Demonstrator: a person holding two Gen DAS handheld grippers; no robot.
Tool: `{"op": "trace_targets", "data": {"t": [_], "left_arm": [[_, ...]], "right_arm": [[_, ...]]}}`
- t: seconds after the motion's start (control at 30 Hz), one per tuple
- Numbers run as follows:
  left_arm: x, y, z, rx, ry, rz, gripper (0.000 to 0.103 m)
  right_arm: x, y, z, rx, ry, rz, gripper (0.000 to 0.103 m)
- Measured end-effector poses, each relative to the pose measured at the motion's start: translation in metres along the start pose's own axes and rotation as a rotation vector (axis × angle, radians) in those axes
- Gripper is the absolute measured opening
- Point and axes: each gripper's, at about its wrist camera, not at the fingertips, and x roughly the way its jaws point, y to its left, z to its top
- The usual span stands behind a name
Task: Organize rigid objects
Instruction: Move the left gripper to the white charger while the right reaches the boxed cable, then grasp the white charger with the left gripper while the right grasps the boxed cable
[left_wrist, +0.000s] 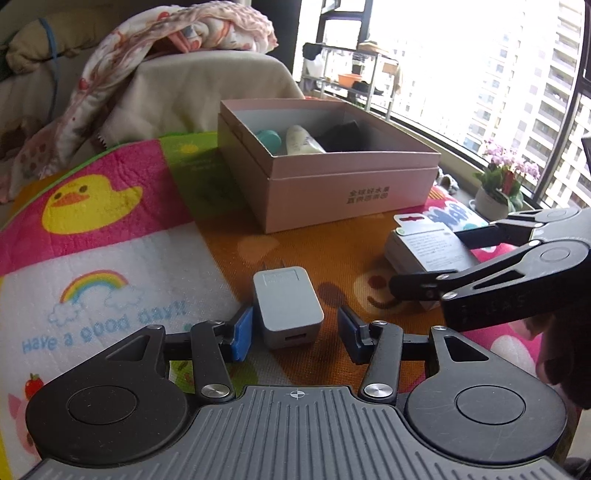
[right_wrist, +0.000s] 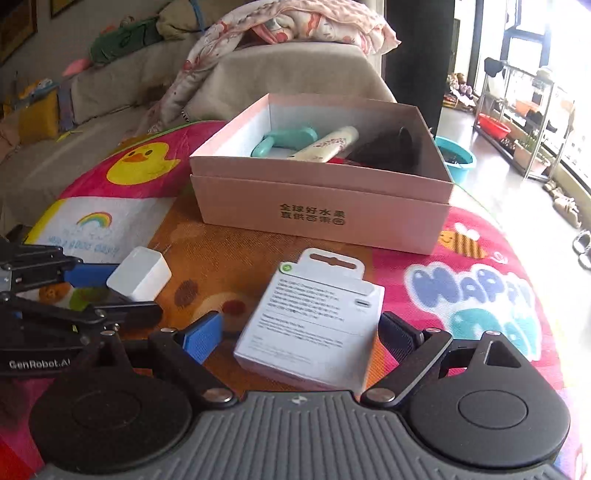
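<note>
A white USB charger plug (left_wrist: 286, 304) lies on the colourful play mat between the open fingers of my left gripper (left_wrist: 295, 332); its left pad looks close to or touching the plug. It also shows in the right wrist view (right_wrist: 140, 273). A white retail box with a hang tab (right_wrist: 314, 317) lies flat between the open fingers of my right gripper (right_wrist: 306, 336), apart from both pads; it also shows in the left wrist view (left_wrist: 424, 247). A pink cardboard box (right_wrist: 325, 214) stands behind, open, holding a teal item (right_wrist: 284, 142), a cream tube (right_wrist: 328, 144) and something black.
The play mat (left_wrist: 110, 221) covers the table. A sofa with a crumpled blanket (right_wrist: 288, 22) stands behind the pink box (left_wrist: 351, 192). A potted plant (left_wrist: 498, 184) sits at the window. A teal basin (right_wrist: 456, 158) and a metal rack stand on the floor at right.
</note>
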Motion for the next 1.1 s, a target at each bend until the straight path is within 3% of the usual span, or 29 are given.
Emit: {"op": "trace_targets", "data": {"t": [0.17, 0.33, 0.37, 0.5, 0.67, 0.83, 1.1], "left_arm": [[0.003, -0.004, 0.001, -0.005, -0.015, -0.002, 0.059], [0.009, -0.009, 0.006, 0.014, -0.016, 0.013, 0.059], [0.009, -0.010, 0.006, 0.010, -0.011, 0.021, 0.057], [0.008, -0.009, 0.008, -0.014, 0.001, 0.072, 0.037], [0.001, 0.001, 0.003, -0.060, 0.005, 0.014, 0.037], [-0.001, 0.000, 0.000, -0.069, -0.001, 0.018, 0.038], [-0.002, -0.003, -0.002, -0.057, -0.008, 0.032, 0.038]], "right_arm": [[0.002, -0.002, -0.004, -0.042, 0.011, -0.014, 0.077], [-0.011, -0.012, -0.012, -0.110, -0.015, -0.089, 0.078], [-0.012, -0.015, -0.014, -0.098, -0.016, -0.085, 0.082], [-0.011, -0.027, -0.019, -0.019, -0.022, -0.068, 0.087], [-0.012, -0.025, -0.018, -0.025, 0.002, -0.009, 0.087], [-0.016, -0.006, -0.021, -0.106, 0.020, 0.071, 0.087], [-0.018, -0.002, -0.021, -0.106, 0.017, 0.031, 0.087]]}}
